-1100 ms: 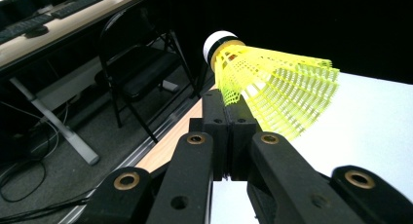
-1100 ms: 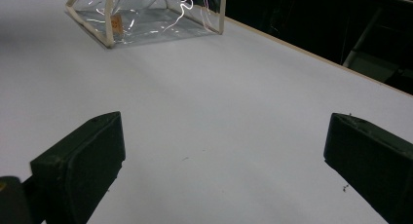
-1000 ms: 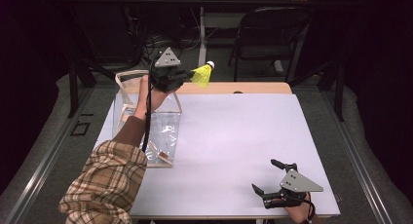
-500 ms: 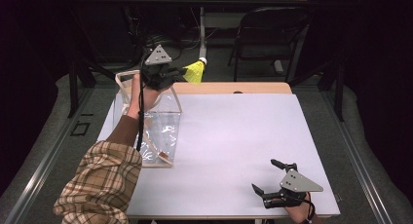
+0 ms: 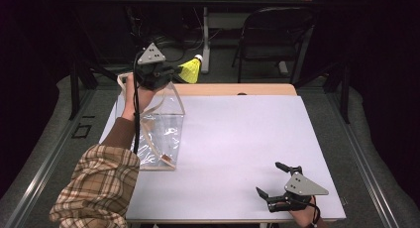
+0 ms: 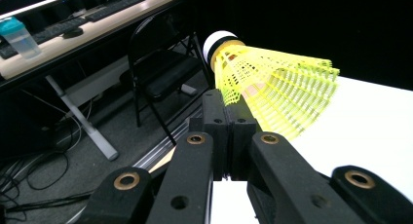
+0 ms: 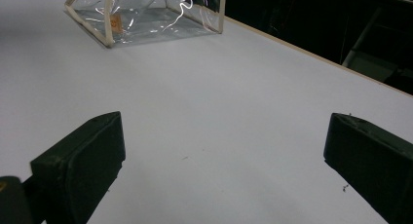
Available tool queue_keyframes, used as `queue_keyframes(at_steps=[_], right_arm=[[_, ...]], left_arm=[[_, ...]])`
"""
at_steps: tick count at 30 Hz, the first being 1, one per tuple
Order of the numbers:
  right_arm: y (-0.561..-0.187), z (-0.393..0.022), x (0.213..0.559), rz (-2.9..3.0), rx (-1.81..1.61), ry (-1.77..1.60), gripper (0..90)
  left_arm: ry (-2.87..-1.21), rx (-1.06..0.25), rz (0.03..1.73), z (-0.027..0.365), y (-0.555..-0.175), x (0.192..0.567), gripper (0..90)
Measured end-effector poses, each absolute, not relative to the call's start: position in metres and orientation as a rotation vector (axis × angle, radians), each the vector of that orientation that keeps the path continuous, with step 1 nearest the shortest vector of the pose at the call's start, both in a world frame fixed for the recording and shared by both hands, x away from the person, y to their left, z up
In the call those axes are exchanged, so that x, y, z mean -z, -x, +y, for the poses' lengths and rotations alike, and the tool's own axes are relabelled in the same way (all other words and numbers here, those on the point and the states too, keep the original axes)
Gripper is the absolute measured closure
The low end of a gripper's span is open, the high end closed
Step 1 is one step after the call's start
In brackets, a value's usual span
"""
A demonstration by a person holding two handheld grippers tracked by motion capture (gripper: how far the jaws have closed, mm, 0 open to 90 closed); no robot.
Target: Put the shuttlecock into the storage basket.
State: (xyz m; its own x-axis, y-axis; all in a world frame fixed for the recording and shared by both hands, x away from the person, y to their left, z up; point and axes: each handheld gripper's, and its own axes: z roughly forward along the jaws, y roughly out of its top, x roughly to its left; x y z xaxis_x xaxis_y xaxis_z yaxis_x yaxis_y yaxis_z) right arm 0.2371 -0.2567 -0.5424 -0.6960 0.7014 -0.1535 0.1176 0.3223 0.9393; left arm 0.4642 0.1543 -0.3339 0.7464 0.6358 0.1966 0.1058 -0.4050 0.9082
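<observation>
My left gripper is raised above the far left of the table, shut on the skirt of a yellow shuttlecock with a white cork tip. In the left gripper view the shuttlecock sticks out past the closed jaws, cork pointing away. Below that hand stands a clear plastic bag with cream trim, its top open. My right gripper rests at the table's near right corner, jaws wide apart with nothing between them. From the right gripper view the bag lies far ahead across the white tabletop.
The white table has a wooden strip along its far edge. A black folding chair and a desk leg stand behind it. Dark floor and a metal rail run along the left side.
The left hand has carried the shuttlecock leftward and slightly up, toward the space above the bag's far end. The right gripper has stayed still.
</observation>
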Motion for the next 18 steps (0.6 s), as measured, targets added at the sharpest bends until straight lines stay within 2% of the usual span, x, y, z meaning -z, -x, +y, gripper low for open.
queue_keyframes(at_steps=[18], right_arm=[[-0.238,-0.257,0.542,2.042,-1.380,-0.718,0.9]], left_arm=[[-1.919,-0.684,0.597,0.171,-0.461,0.329,89.9]])
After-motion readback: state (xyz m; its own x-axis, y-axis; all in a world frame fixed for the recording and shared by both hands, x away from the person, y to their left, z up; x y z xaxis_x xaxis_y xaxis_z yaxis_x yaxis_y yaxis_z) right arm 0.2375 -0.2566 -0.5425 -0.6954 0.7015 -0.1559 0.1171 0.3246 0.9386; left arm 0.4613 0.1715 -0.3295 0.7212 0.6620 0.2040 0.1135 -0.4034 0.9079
